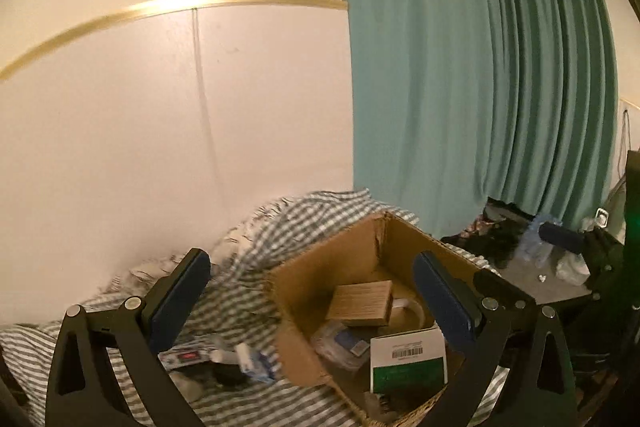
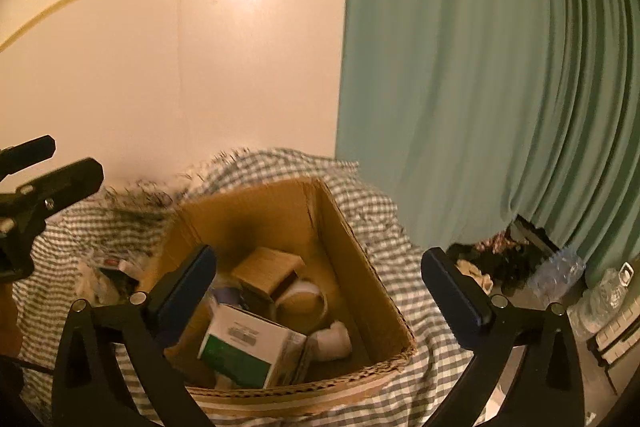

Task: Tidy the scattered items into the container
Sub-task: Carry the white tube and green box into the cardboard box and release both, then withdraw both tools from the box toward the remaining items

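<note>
My left claw wide open and holding nothing, my right claw wide open too, both over the cardboard box, green-and-white carton inside

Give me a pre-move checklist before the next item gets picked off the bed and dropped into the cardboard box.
1. Left gripper open and holding nothing: ok.
2. Right gripper open and holding nothing: ok.
3. Cardboard box top open for a drop: ok.
4. Room left in the box: ok; the green and white carton, small brown box and tape roll leave bare floor along one side.
5. Items still outside the box: not ok; a small pile lies on the checkered cloth beside it.
6. What each item in the pile is: cannot tell, blurred.
</note>
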`<control>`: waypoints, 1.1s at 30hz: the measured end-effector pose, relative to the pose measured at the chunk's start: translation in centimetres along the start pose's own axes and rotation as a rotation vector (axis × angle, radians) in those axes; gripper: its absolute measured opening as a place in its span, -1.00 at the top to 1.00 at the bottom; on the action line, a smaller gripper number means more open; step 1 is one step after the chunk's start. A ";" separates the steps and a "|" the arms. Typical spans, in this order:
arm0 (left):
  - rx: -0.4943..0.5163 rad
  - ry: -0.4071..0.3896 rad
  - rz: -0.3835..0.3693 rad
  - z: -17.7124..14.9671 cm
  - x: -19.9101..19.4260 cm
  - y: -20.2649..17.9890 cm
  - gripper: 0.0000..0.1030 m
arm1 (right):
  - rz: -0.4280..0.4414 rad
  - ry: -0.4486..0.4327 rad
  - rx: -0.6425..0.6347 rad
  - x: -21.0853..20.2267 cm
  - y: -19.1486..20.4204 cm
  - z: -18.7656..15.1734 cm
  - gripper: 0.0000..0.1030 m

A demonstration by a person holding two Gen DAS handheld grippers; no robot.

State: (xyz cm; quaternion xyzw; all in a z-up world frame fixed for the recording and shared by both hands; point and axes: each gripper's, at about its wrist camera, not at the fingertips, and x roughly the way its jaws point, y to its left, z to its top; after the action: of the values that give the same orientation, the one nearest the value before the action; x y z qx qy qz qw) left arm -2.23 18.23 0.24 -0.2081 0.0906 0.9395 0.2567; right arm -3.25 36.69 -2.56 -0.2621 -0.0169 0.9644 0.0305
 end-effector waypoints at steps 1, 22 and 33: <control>-0.001 -0.004 0.005 0.0 -0.4 0.2 -1.00 | 0.009 -0.015 0.000 -0.6 0.3 0.2 -0.99; -0.154 -0.006 0.253 -1.4 -9.9 9.8 -1.00 | 0.087 -0.152 -0.048 -8.2 7.1 1.9 -0.99; -0.192 -0.021 0.329 -2.6 -13.4 12.6 -1.00 | 0.144 -0.169 -0.090 -10.9 11.1 2.1 -0.99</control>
State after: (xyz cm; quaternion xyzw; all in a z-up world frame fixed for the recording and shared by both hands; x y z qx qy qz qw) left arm 2.59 0.82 4.54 -0.2042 0.0308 0.9752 0.0793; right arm 4.48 24.84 4.20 -0.1815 -0.0437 0.9810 -0.0519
